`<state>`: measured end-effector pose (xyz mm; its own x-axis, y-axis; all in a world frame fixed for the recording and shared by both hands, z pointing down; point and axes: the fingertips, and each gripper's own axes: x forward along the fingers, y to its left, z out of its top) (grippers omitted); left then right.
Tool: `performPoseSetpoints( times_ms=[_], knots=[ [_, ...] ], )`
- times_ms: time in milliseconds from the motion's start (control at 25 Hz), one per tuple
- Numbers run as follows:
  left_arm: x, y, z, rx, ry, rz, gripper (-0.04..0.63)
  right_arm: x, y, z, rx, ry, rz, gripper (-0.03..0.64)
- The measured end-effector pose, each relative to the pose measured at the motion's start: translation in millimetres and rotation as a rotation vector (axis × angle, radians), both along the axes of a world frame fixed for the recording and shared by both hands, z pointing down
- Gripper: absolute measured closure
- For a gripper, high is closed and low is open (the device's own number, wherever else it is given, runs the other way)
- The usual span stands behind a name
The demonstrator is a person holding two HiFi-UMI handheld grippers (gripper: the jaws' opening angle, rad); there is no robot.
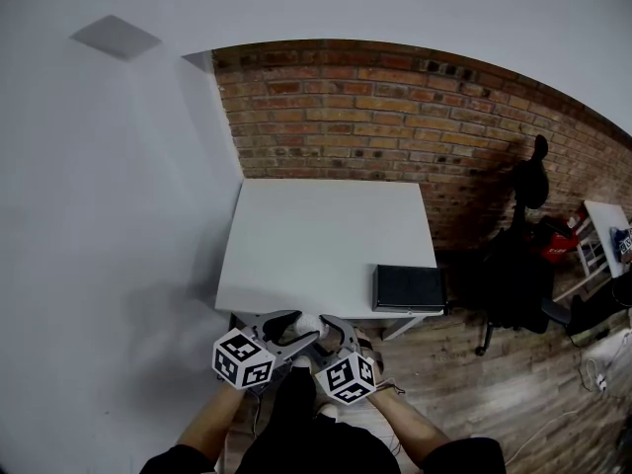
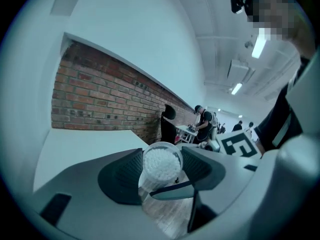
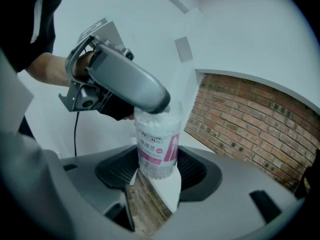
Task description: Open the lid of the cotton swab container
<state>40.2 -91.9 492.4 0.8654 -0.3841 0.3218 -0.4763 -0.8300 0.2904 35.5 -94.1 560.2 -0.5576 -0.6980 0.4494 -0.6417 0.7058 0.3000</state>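
Note:
The cotton swab container [image 3: 156, 146] is a clear tube packed with white swabs, with a pink and white label. My right gripper [image 3: 156, 166] is shut on its lower body. My left gripper [image 2: 161, 164] is shut on its top, where the round clear lid [image 2: 161, 160] shows swab heads beneath it. In the right gripper view the left gripper's finger [image 3: 130, 81] covers the lid. In the head view both grippers meet around the container [image 1: 306, 325], just in front of the table's near edge, the left gripper [image 1: 288, 332] and the right gripper [image 1: 331, 336] side by side.
A white table [image 1: 316, 240] stands against a brick wall [image 1: 395, 107], with a flat black box [image 1: 408, 287] at its front right corner. A dark office chair [image 1: 513, 275] stands to the right on the wooden floor. People stand far off [image 2: 204, 121].

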Motion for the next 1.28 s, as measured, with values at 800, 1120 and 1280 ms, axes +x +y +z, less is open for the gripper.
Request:
performPoseSetpoints(
  times_ms=[800, 1120, 1280],
  knots=[
    [-16, 1, -27, -0.005, 0.192, 0.019, 0.336, -9, -2, -15, -0.008, -0.115, -0.022, 0.364],
    [-20, 4, -31, 0.009, 0.202, 0.021, 0.336, -7, -1, -18, -0.023, -0.138, -0.018, 0.364],
    [-21, 5, -31, 0.013, 0.2, 0.018, 0.336, -4, 0, -16, -0.025, -0.142, -0.009, 0.364]
  ],
)
